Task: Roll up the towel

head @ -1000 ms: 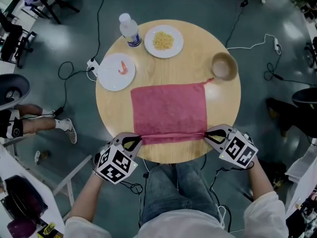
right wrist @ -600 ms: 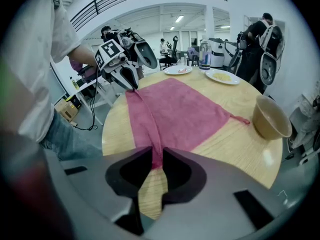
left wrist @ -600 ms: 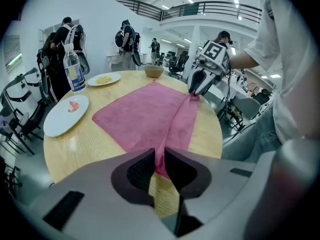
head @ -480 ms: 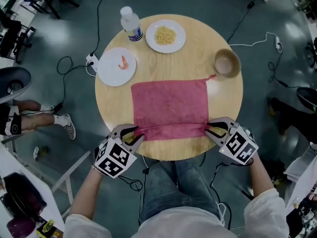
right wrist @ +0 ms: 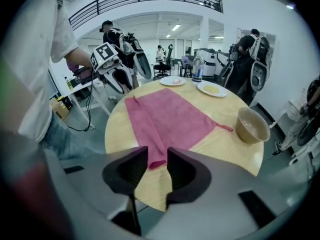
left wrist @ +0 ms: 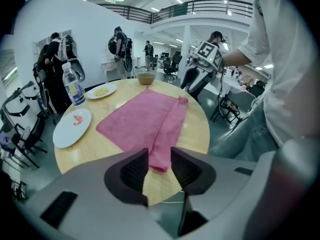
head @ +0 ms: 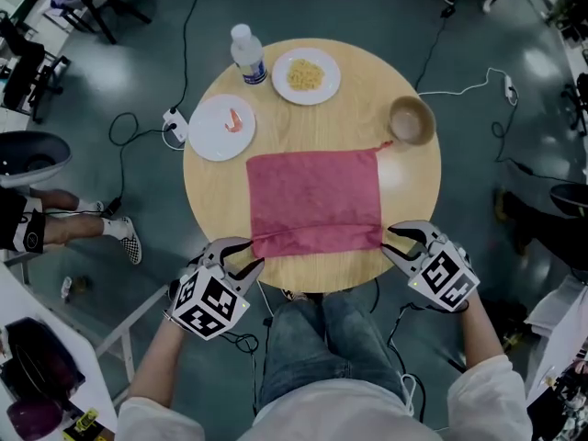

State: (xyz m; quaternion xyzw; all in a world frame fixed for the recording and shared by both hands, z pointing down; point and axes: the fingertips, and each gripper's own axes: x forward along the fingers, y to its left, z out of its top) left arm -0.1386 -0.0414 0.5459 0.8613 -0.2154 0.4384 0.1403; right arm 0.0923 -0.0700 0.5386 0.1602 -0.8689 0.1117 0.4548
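A pink towel point(head: 312, 191) lies flat on the round wooden table point(head: 404, 182), its near edge turned over into a narrow folded band point(head: 317, 240). My left gripper point(head: 246, 254) is at the band's left end and my right gripper point(head: 393, 239) at its right end. Both pairs of jaws are opening. In the left gripper view the band's end point(left wrist: 161, 156) lies on the table between the parted jaws of the left gripper point(left wrist: 160, 158), with a gap beside it. In the right gripper view the other end point(right wrist: 156, 156) lies likewise between the jaws of the right gripper point(right wrist: 157, 159).
Beyond the towel stand a tan bowl point(head: 411, 120), a plate of noodles point(head: 306, 75), a plate with a shrimp point(head: 221, 128) and a water bottle point(head: 248, 55). Cables and a power strip point(head: 173, 122) lie on the floor. People stand behind the table point(left wrist: 55, 59).
Both grippers were shut on the ends of the folded band; now their jaws have parted and the band rests on the table. The left gripper has lifted slightly.
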